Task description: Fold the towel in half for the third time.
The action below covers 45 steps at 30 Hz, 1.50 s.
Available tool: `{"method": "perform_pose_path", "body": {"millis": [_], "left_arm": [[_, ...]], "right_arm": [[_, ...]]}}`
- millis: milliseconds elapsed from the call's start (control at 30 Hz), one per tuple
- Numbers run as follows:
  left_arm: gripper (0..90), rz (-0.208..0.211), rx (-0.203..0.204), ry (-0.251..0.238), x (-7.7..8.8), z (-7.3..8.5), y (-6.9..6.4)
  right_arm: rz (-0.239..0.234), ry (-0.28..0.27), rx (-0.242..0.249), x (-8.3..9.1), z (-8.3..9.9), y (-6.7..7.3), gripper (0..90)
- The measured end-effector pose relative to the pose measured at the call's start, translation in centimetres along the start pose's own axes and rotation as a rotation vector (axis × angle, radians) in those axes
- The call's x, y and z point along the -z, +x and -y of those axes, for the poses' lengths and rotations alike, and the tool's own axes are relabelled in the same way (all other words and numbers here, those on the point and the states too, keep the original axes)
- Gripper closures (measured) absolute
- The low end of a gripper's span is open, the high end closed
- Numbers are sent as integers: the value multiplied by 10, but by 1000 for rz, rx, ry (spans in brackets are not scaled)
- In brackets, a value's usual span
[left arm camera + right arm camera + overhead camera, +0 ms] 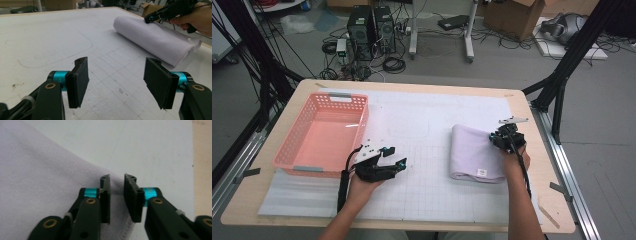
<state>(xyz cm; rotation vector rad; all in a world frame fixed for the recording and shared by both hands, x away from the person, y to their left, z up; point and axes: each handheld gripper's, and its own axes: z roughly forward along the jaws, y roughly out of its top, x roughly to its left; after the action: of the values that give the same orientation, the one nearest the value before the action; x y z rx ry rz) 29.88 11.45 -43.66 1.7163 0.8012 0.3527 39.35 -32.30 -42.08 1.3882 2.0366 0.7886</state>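
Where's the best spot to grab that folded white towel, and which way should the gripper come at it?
Probably the hemmed edge on the folded towel's right side, where the right gripper already sits with its jaws slightly apart over the hem. That edge is thin enough for narrow jaws; the left side is a thick rounded fold. Come from the right, low over the table mat, and pinch the layers together.
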Motion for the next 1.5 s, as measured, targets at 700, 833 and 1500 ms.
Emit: {"method": "perform_pose_path", "body": {"millis": [700,833,1500], "left_arm": [[369,0,1,-3,0,0,1],[368,-1,1,-7,2,-1,1],[302,9,5,-11,1,-2,-2]], "right_arm": [[-337,-5,126,-17,-28,73,513],[-313,-64,134,13,-25,60,540],[-209,-82,17,53,53,7,620]]}}
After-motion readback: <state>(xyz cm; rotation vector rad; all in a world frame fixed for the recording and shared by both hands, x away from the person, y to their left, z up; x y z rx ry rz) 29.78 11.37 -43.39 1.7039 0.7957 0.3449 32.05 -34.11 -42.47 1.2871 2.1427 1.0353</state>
